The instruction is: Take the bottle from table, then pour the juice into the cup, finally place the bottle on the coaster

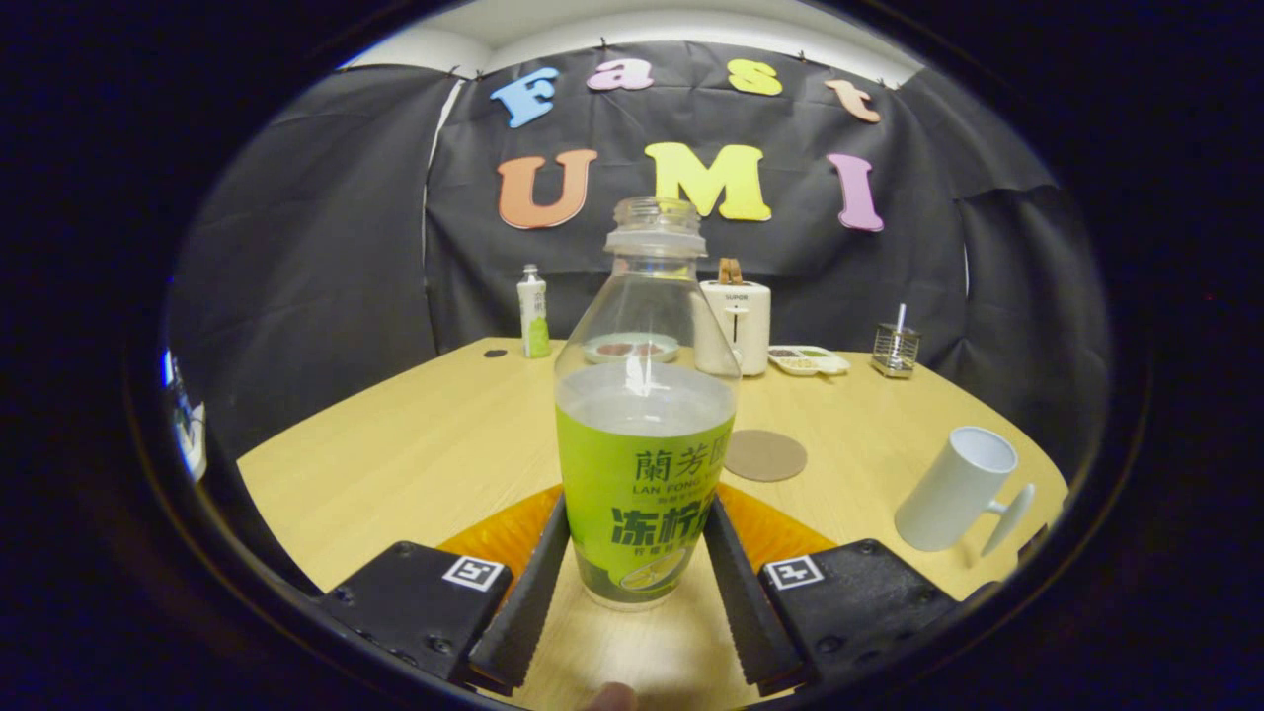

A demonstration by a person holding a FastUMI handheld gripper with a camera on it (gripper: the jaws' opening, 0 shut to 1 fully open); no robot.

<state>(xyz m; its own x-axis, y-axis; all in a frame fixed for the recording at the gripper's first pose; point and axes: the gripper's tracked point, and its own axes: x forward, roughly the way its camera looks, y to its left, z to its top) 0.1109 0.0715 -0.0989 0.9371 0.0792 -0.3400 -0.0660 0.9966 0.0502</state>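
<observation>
Gripper (637, 553) fingers close on both sides of the green-labelled juice bottle (644, 425), which stands upright and uncapped near the near edge of the wooden table (415, 444). Beyond it lies a round coaster (765, 455). A white cup (960, 489) stands toward the right edge. Along the far edge: toaster (736, 324), small bottle (533, 312).

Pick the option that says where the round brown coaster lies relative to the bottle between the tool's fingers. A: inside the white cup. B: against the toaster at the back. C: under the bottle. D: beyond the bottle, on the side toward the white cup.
D: the coaster lies flat on the table past the bottle, toward the white cup, apart from both; the tool has its fingers on either side of the bottle.
</observation>
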